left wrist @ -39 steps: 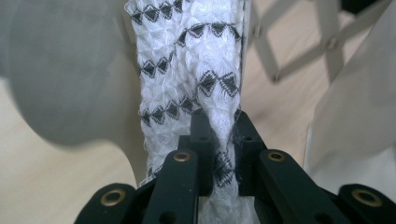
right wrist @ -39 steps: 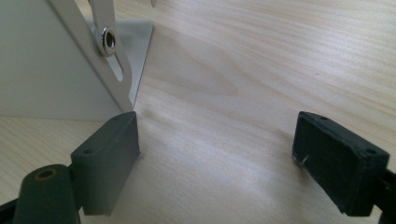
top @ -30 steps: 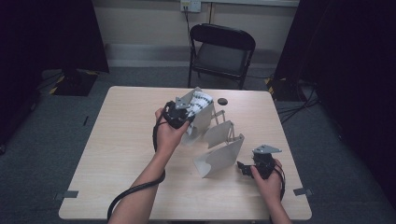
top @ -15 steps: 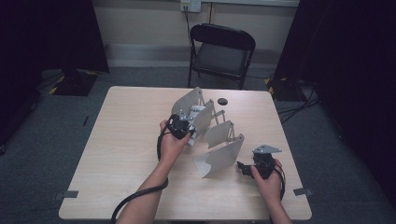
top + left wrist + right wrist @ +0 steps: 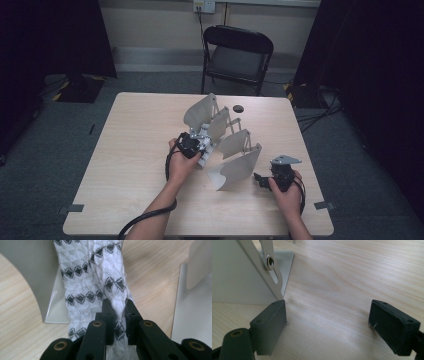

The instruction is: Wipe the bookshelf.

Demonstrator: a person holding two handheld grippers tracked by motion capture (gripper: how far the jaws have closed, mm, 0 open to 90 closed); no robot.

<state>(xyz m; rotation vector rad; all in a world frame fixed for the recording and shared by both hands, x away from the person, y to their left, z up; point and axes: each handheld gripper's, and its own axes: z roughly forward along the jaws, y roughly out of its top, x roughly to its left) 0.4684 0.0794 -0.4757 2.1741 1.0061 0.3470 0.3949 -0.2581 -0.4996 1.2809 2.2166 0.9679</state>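
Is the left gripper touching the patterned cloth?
Touching. The left gripper view shows the left gripper with both jaws pressed shut on a fold of the cloth, which bunches between them beside the grey rack.

Black chair [image 5: 237, 56] (folding) behind wooden table [image 5: 125, 165].

No readable text, label, brand, number or sign appears on anything here.
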